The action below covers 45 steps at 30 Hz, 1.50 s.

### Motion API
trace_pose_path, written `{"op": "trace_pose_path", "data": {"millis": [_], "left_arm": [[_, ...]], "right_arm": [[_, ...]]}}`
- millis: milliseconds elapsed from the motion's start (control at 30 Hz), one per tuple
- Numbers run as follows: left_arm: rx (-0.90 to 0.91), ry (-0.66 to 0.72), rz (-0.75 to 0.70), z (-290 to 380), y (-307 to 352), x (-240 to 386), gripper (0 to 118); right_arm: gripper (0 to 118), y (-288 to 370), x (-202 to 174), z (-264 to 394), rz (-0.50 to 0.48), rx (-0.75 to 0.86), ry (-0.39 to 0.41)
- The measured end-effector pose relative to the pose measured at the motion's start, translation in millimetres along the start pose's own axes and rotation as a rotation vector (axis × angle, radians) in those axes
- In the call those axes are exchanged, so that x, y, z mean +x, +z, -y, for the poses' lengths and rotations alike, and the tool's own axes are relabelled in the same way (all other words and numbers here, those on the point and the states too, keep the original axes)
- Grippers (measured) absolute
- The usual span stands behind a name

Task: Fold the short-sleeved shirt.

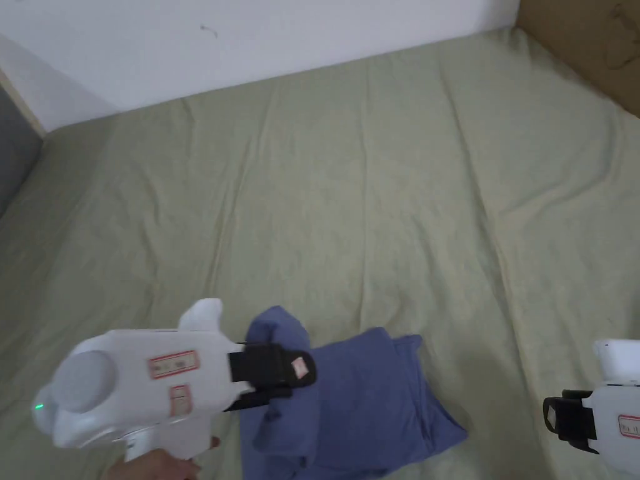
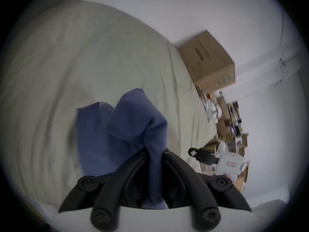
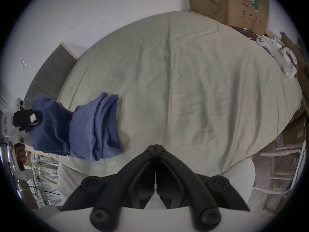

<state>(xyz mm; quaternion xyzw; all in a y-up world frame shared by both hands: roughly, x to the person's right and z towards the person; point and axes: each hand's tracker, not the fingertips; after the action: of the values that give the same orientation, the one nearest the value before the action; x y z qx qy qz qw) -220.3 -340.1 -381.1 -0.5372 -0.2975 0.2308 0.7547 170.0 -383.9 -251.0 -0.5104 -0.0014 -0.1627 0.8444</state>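
Shirt: blue shirt (image 1: 369, 400) lies bunched on the bed (image 1: 375, 206), lower middle of the head view.
Left hand-held gripper (image 1: 294, 369): pinching a raised shirt fold, likely to carry it over.
Right hand-held gripper (image 3: 155, 147): pressed together, empty, parked lower right.
Writing: box (image 3: 230, 3) print too blurred to read.

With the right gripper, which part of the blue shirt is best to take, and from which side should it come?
Probably the free corner of the blue shirt nearest the right gripper, approached from the right, low over the green sheet. That edge lies flat and uncovered, while the left gripper is shut on the opposite, raised end.
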Motion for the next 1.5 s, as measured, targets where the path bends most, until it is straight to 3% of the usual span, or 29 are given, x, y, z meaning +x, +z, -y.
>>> {"op": "trace_pose_path", "data": {"millis": [33, 67, 167, 200, 333, 367, 467, 533, 633, 900, 1000, 1167, 1333, 1500], "left_arm": [[-0.033, -0.021, -0.014, -3.3, -20.1, 1.5, 11], [-0.08, -0.032, -0.043, -4.7, -37.5, 5.1, 24], [-0.159, -0.061, -0.017, 1.3, -71.1, 17.5, 102], [-0.153, -0.06, 0.024, 2.4, -72.9, 18.5, 108], [-0.102, -0.018, 0.062, -0.4, -52.6, 13.4, 104], [-0.062, 0.014, 0.032, -1.9, -42.9, 5.6, 90], [0.044, 0.063, -0.023, -0.3, -12.1, -15.8, 68], [0.064, 0.044, -0.155, 4.0, -1.0, -32.9, 0], [0.012, 0.026, -0.269, 8.1, -1.0, -39.4, 0], [-0.137, 0.01, -0.11, 23.6, -79.9, -20.4, 0], [-0.226, -0.037, -0.197, 25.0, -121.8, -4.6, 0], [-0.223, -0.177, -0.171, 26.4, -128.3, 38.2, 0], [-0.261, -0.139, 0.002, 31.3, -136.3, 48.8, 0], [-0.203, -0.082, 0.048, 31.7, -111.9, 34.6, 0]], "right_arm": [[0, 2.9, 3.1, 1.2, 0.014, 0.01, 0.001], [0, 5.3, 6.4, 2.5, 0.03, 0.017, 0.005], [0, 8.7, 16.3, 6.7, 0.071, 0.017, 0.007], [0, 9.1, 19.3, 8.5, 0.078, 0.015, 0.004], [0, 3.4, 32.6, 13.5, 0.078, -0.005, -0.033], [0, 1.2, 34.3, 14.3, 0.077, -0.011, -0.042], [0, -3.5, 35.0, 16.5, 0.074, -0.019, -0.049], [0, -5.6, 34.2, 16.4, 0.064, -0.026, -0.049], [0, -7.8, 31.4, 15.1, 0.052, -0.026, -0.045], [0, -8.4, 31.2, 13.3, 0.045, -0.025, -0.047], [0, -6.6, 33.4, 15.2, 0.059, -0.028, -0.05], [0, -3.1, 35.1, 18.7, 0.066, -0.032, -0.06], [0, -4.4, 30.4, 19.3, 0.071, -0.041, -0.055], [0, 4.2, 16.0, 15.3, 0.066, -0.031, -0.014]]}}
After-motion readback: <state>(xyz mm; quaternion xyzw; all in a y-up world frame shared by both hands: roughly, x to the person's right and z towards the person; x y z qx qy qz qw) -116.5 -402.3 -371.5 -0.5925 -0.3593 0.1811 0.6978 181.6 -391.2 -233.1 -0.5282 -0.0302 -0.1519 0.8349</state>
